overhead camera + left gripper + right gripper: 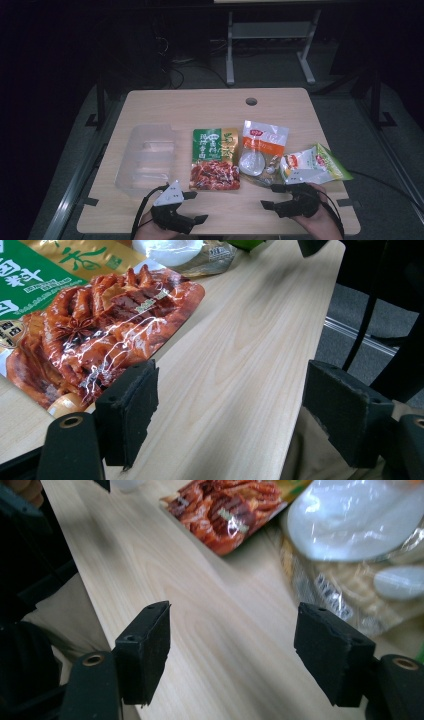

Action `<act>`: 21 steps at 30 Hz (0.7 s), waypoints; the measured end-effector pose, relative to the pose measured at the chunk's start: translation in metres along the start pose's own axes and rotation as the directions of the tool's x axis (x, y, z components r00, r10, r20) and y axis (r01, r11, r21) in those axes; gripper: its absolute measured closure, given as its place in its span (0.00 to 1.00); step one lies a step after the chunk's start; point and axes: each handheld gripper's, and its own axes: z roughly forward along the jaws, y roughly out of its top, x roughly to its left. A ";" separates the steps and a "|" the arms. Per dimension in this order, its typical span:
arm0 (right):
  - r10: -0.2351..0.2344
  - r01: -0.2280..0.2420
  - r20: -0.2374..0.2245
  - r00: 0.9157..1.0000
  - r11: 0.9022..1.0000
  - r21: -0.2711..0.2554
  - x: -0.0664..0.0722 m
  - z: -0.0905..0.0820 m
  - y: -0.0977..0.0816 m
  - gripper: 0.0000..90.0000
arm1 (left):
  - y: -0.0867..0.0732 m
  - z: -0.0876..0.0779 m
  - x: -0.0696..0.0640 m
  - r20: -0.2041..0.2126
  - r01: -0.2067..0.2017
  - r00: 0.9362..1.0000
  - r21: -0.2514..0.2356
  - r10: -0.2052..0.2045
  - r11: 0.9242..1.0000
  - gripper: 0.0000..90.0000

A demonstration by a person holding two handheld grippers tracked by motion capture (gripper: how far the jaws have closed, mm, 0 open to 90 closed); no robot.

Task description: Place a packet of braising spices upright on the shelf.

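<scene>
In the high view, we are looking down on a light wooden table [220, 102] where a clear plastic tray [146, 159] is lying at the left, a green and red snack packet [215, 160] is lying just right of it, an orange and white packet [262, 150] is sitting beside that, and a green and white packet [314, 165] is resting at the far right, its edge touching the orange and white one. We are seeing the left tool [196, 207] hovering near the table's near edge, below the tray and the snack packet, with its jaws standing apart and nothing between them; the right tool [272, 196] is sitting low at the right, just below the green and white packet, jaws likewise spread and empty. In the left gripper view, we are looking between two wide-open black jaws at bare table wood, with the snack packet [95, 325] lying up and to the left, close to one jaw. In the right gripper view, we are again seeing jaws held well apart over bare wood, the snack packet [227, 510] lying ahead and the orange and white packet [360, 545] lying at the right, near the other jaw.
</scene>
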 end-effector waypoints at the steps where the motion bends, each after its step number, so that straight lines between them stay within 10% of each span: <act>1: 0.015 -0.015 0.001 1.000 1.000 0.009 -0.001 0.000 0.004 0.35 | 0.000 0.000 0.000 0.000 0.002 1.000 -0.002 -0.002 1.000 0.25; 21: -0.029 0.028 0.014 0.999 0.995 0.098 -0.018 0.036 0.112 0.33 | 0.002 -0.004 0.003 -0.017 0.013 1.000 -0.022 -0.014 1.000 0.25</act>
